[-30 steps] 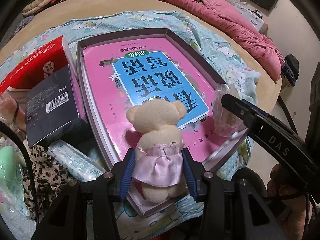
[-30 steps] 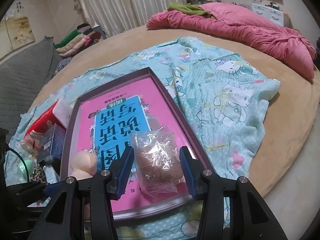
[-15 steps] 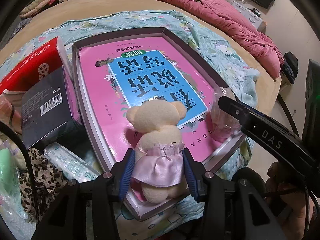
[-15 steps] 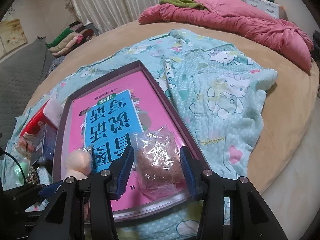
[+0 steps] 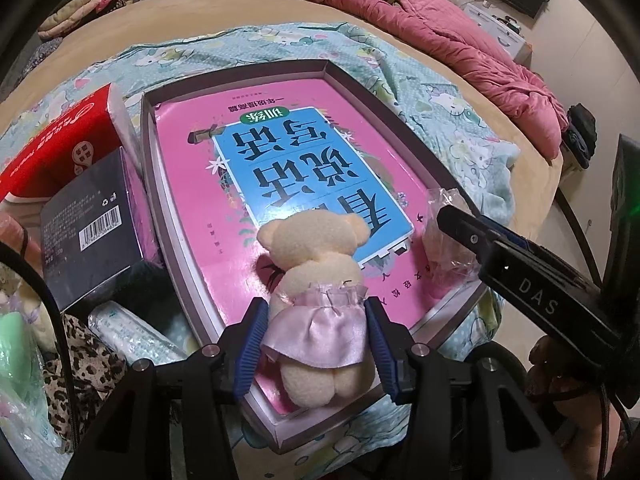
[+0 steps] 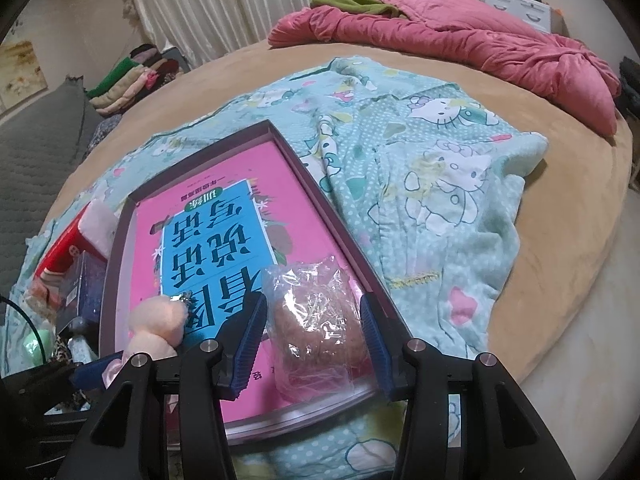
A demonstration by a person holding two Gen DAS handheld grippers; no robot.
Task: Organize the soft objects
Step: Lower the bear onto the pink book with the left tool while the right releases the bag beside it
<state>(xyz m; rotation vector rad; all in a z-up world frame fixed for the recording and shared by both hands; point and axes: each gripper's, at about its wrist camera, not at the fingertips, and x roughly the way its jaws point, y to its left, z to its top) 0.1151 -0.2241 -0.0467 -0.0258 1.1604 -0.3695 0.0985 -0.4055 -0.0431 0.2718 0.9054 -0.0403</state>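
**Two soft toys set down in the box**

Left tongs [image 5: 314, 338] clamp the cream teddy bear [image 5: 316, 280] by its satin skirt; right tongs [image 6: 312, 338] flank a bagged brown plush [image 6: 316, 320], contact unclear. Both rest on the pink book [image 5: 280, 160] inside the box [image 5: 240, 70]. Likely next: let go, back away.

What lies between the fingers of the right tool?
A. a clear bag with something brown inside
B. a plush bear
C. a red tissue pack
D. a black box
A: the right tool straddles the bag; the bear sits in the left tool.
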